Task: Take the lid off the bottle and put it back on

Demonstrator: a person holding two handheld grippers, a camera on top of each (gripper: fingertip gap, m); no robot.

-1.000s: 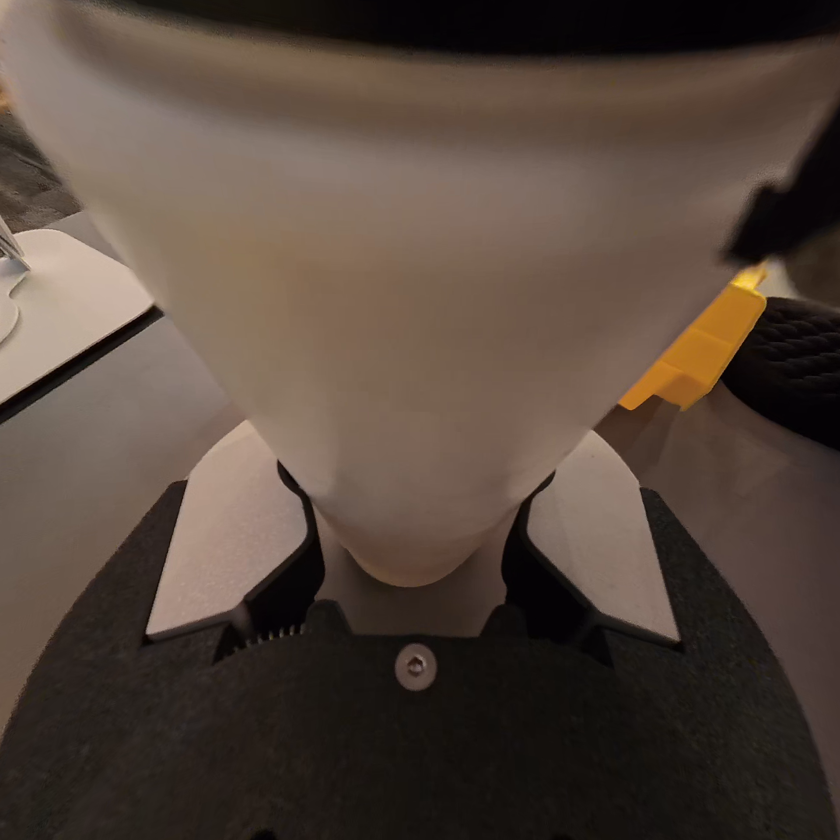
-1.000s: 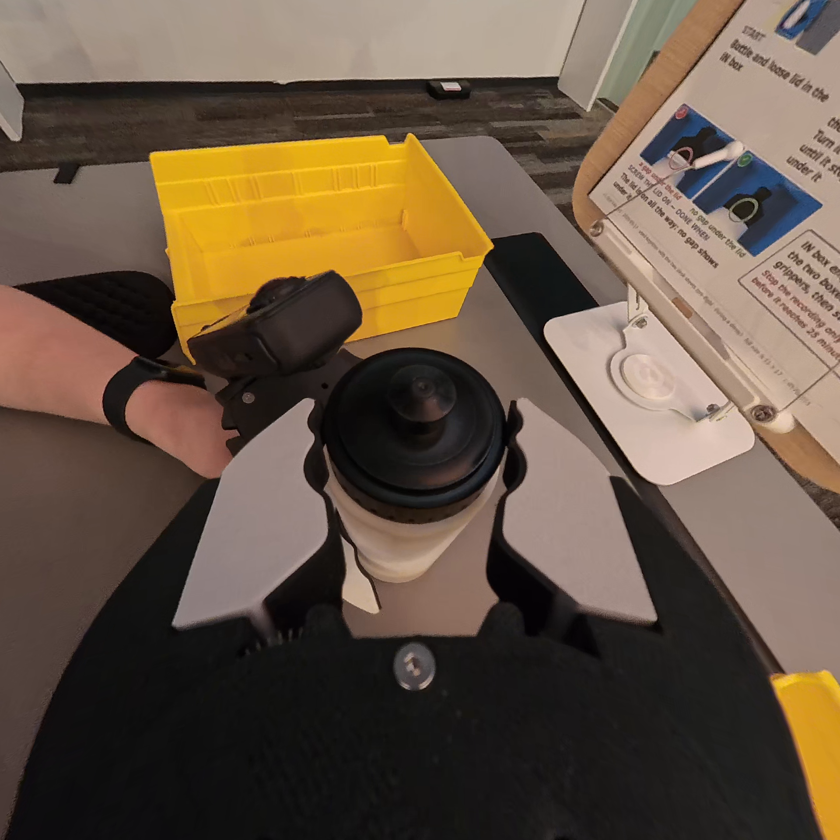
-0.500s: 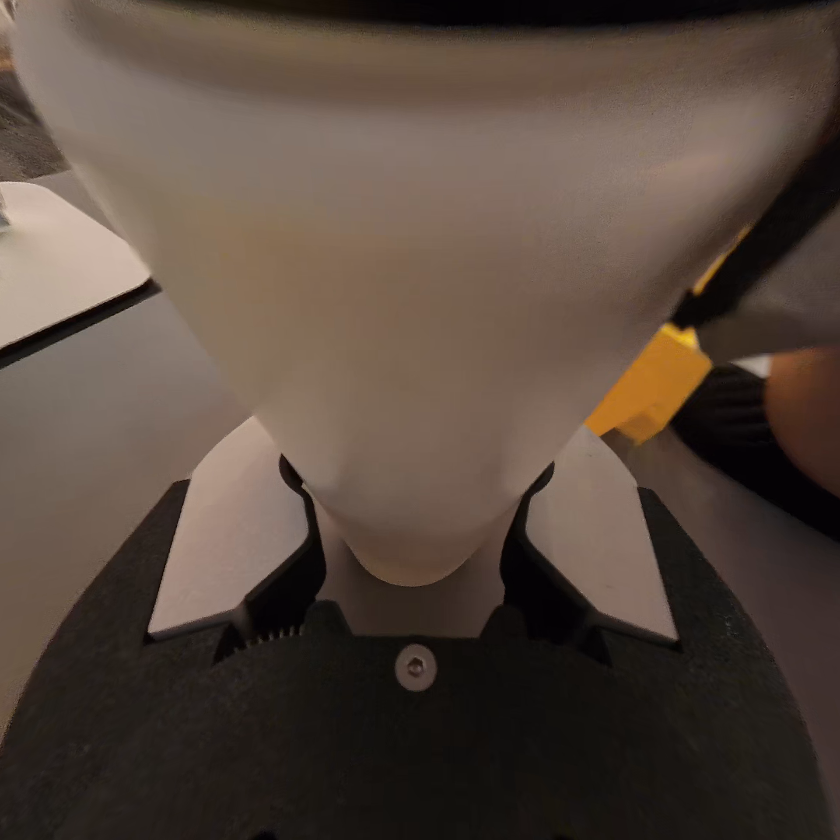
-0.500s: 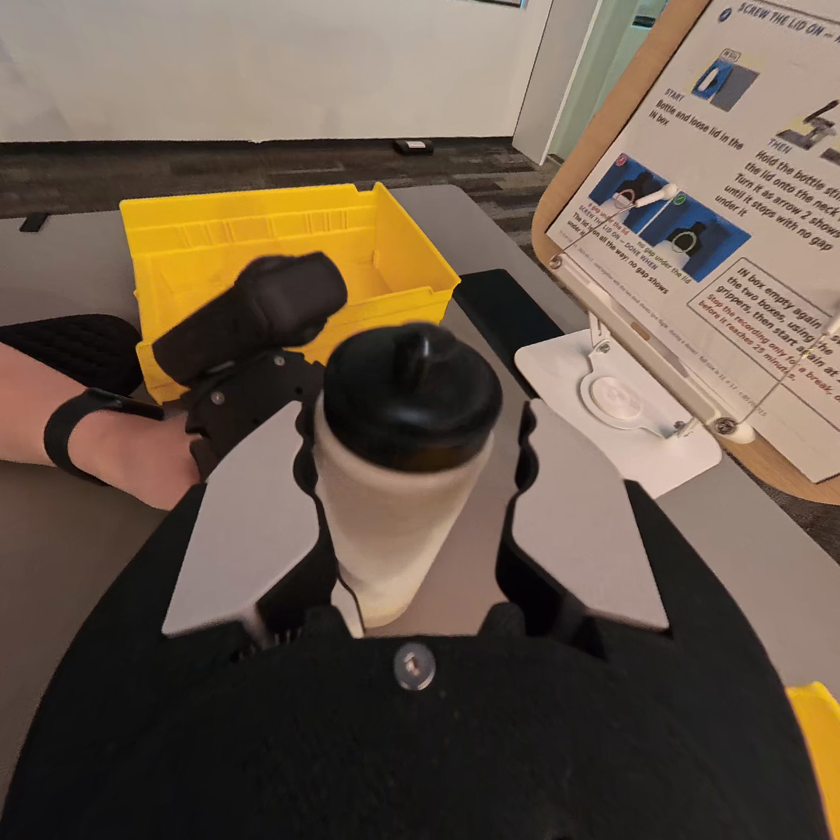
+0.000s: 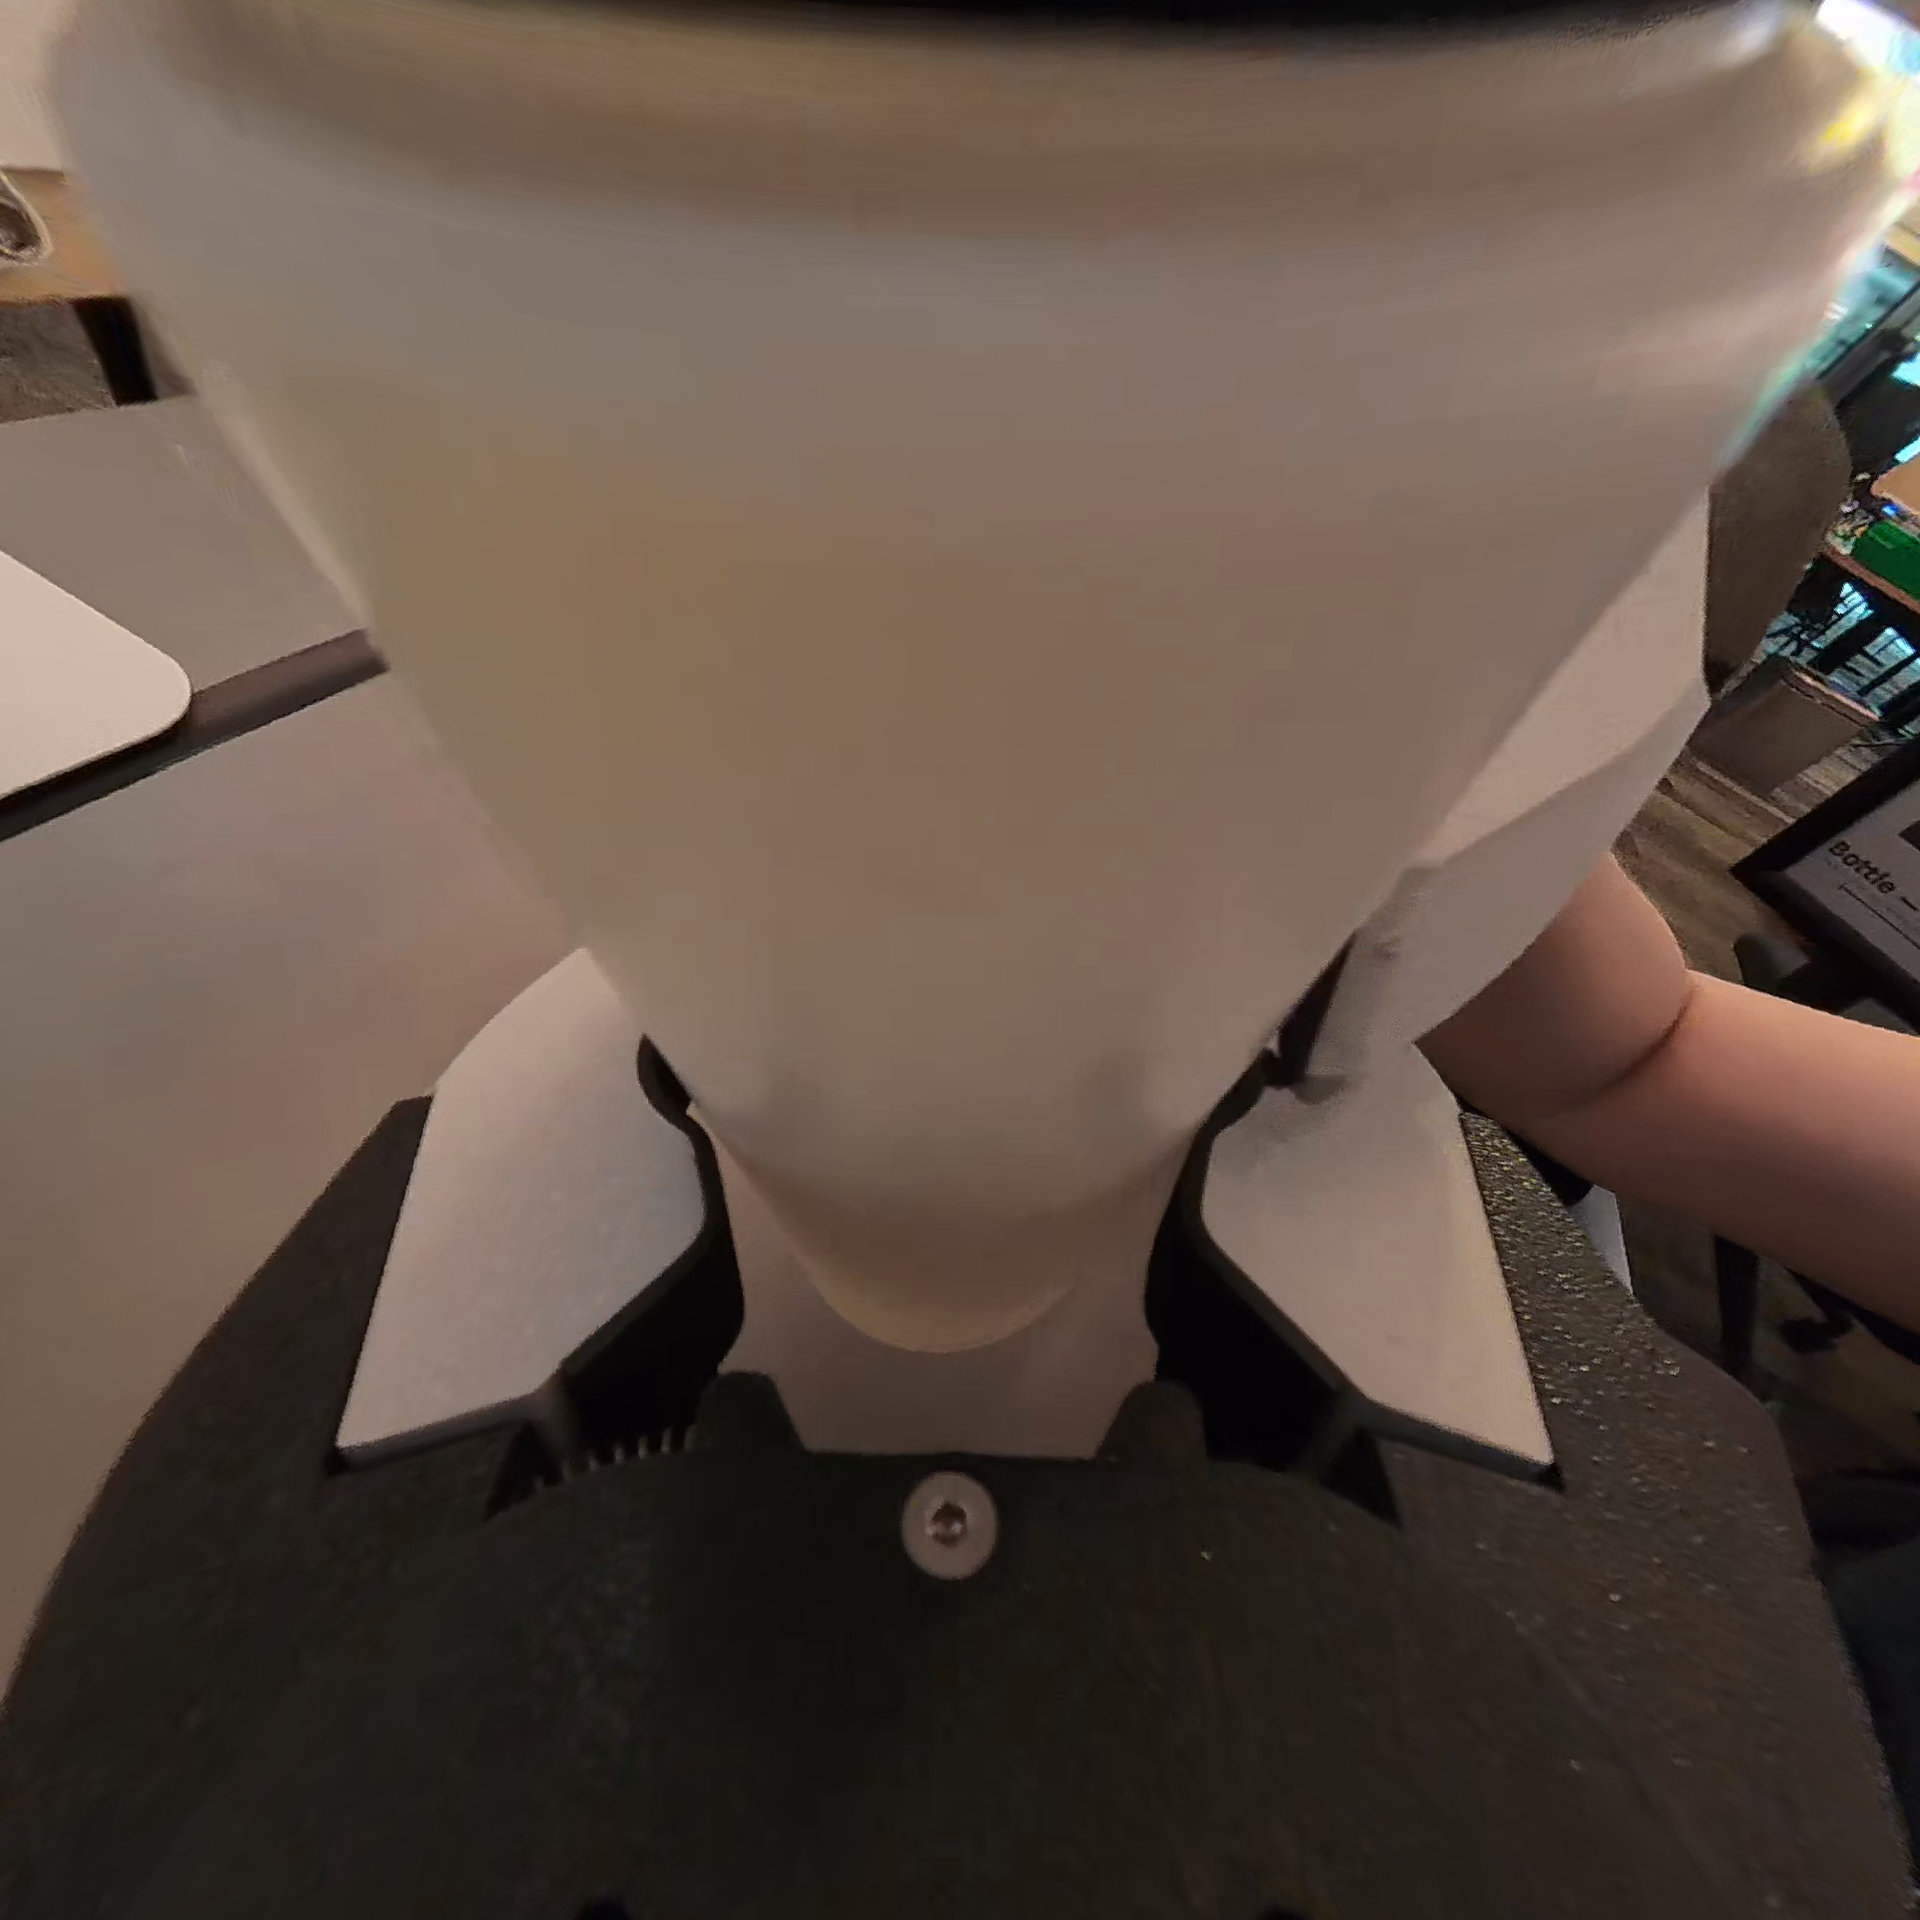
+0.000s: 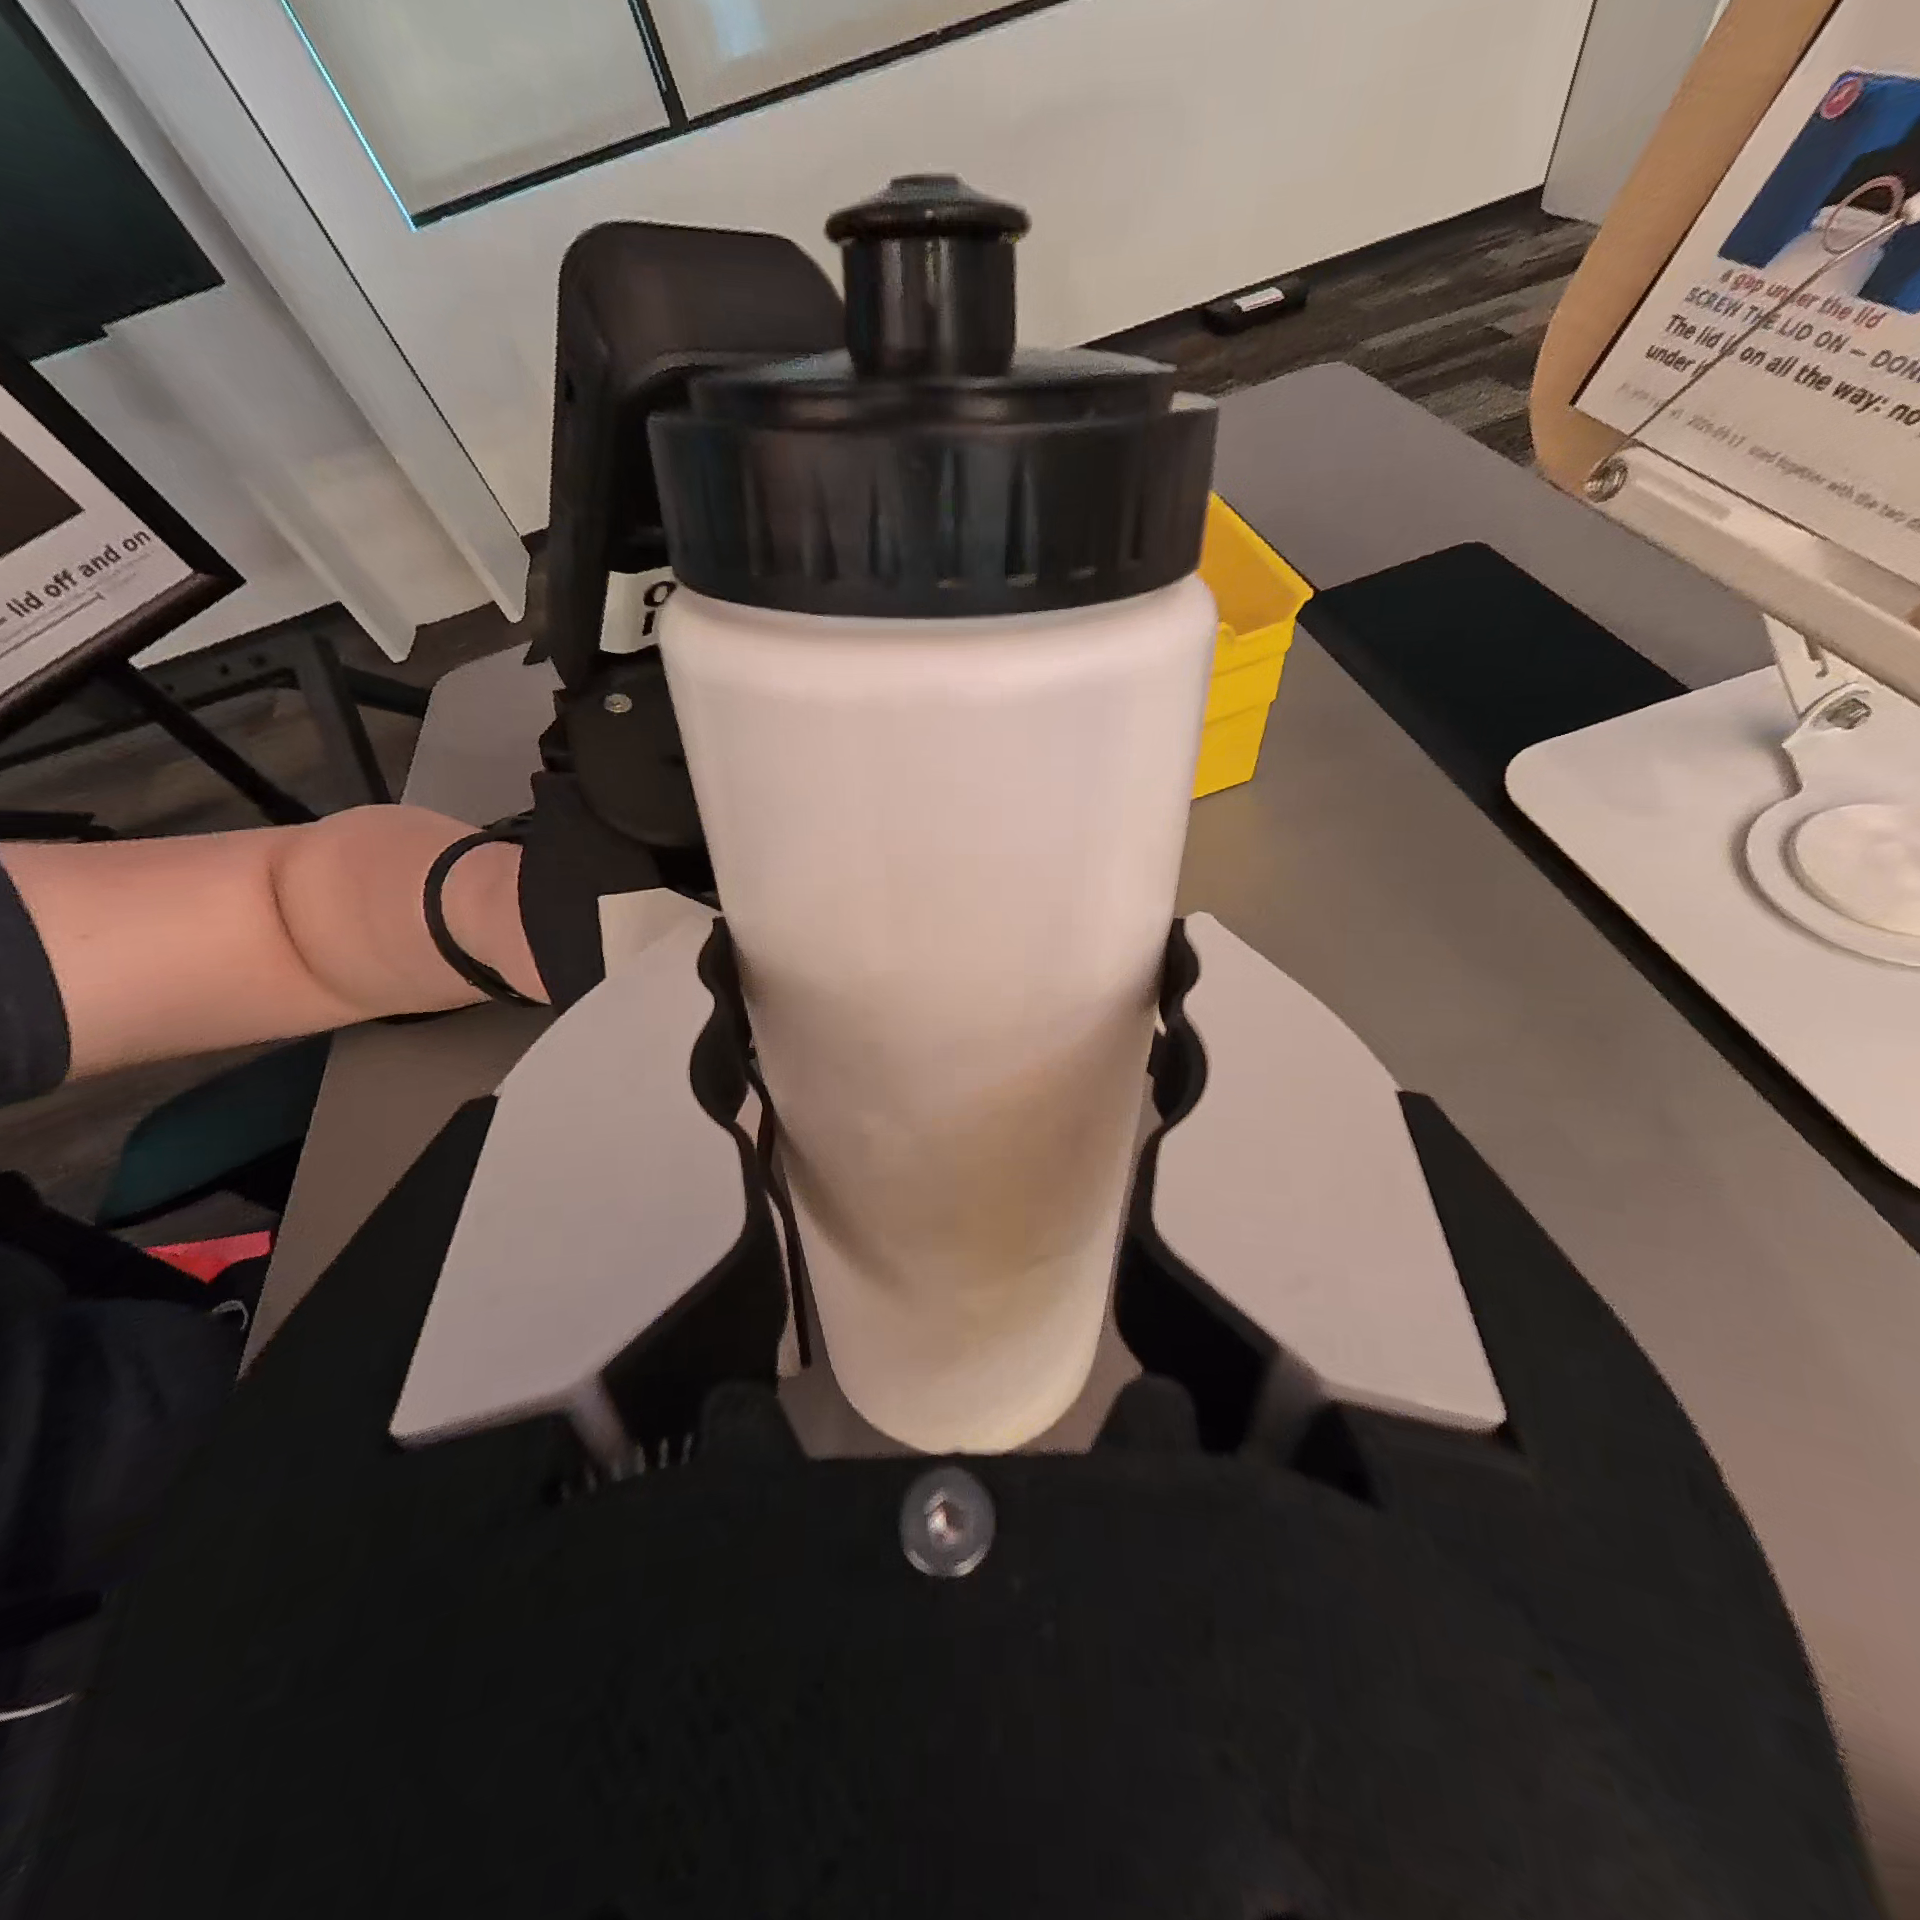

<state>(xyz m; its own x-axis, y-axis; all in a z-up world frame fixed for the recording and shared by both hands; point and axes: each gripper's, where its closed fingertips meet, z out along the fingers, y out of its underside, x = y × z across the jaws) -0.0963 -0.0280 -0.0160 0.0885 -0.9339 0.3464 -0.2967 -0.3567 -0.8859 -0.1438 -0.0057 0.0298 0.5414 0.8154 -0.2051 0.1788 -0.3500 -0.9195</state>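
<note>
I have the white, matte plastic squeeze bottle [image 6: 935, 935] standing upright on the grey worktop [image 6: 1351, 831], its ribbed black screw lid [image 6: 935, 488] with a pull spout seated on the neck. My left hand-held gripper [image 5: 940, 1174] is closed on the bottle's lower body, both pads pressed into its sides. In the right wrist view my right hand-held gripper [image 6: 945, 1049] brackets the lower body too; its pads sit right at the bottle's sides, but I cannot tell whether they press or only flank it.

I judge the bottle light and probably empty, with soft walls that would dent and slip under a hard squeeze, so the low hold on the body is best kept firm but modest. The lid looks stiff, and its ribbed skirt is the place to grip for twisting; the smooth spout would slide. A yellow plastic bin [image 6: 1242, 665] sits behind the bottle.
</note>
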